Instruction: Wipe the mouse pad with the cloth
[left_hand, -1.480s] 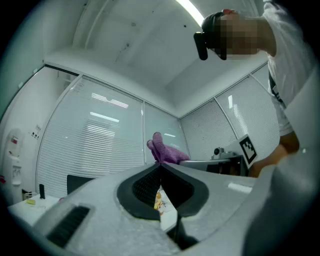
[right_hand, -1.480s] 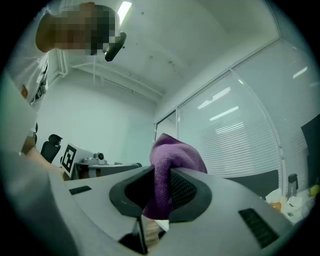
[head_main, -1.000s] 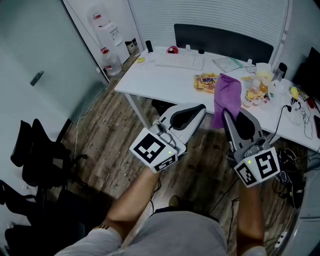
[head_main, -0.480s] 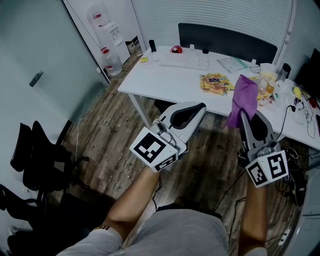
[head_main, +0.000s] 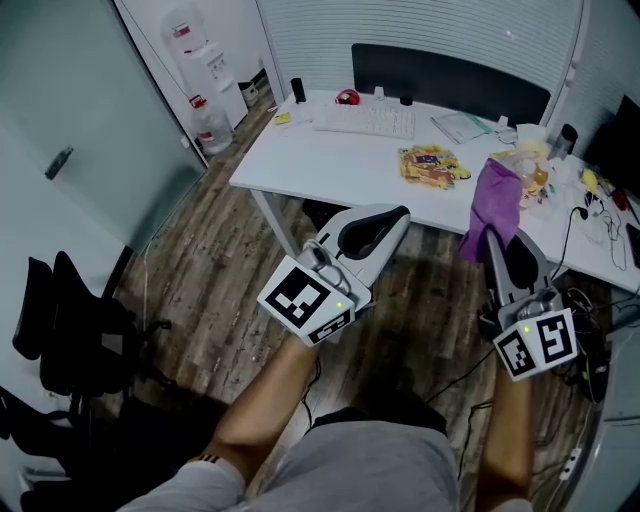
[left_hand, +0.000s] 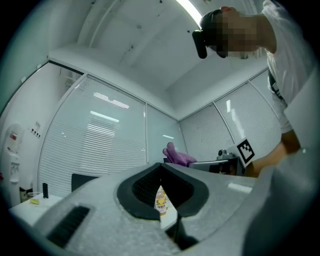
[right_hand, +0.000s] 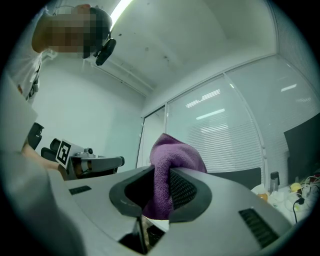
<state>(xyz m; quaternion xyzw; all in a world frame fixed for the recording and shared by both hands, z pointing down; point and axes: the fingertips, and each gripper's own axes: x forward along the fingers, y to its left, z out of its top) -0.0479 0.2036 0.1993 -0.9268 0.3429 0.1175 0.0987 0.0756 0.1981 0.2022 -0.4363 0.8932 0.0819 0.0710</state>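
In the head view both grippers hang in front of the white desk (head_main: 320, 165), over the wooden floor. My right gripper (head_main: 495, 240) is shut on a purple cloth (head_main: 492, 200), which stands up out of the jaws before the desk's right part. The right gripper view shows the cloth (right_hand: 172, 160) pinched between the dark pads. My left gripper (head_main: 385, 222) is shut and holds nothing; its tips (left_hand: 161, 169) meet. A flat yellow patterned mat (head_main: 432, 163), perhaps the mouse pad, lies on the desk beyond both grippers.
A white keyboard (head_main: 365, 120) lies at the desk's back, with bottles and cups (head_main: 530, 160) and cables (head_main: 600, 225) on the right. A water dispenser (head_main: 205, 65) stands at the far left, and black chairs (head_main: 60, 330) on the left floor.
My right gripper has carried the purple cloth to the right, from beside the yellow mat toward the bottles. The left gripper has stayed in place.
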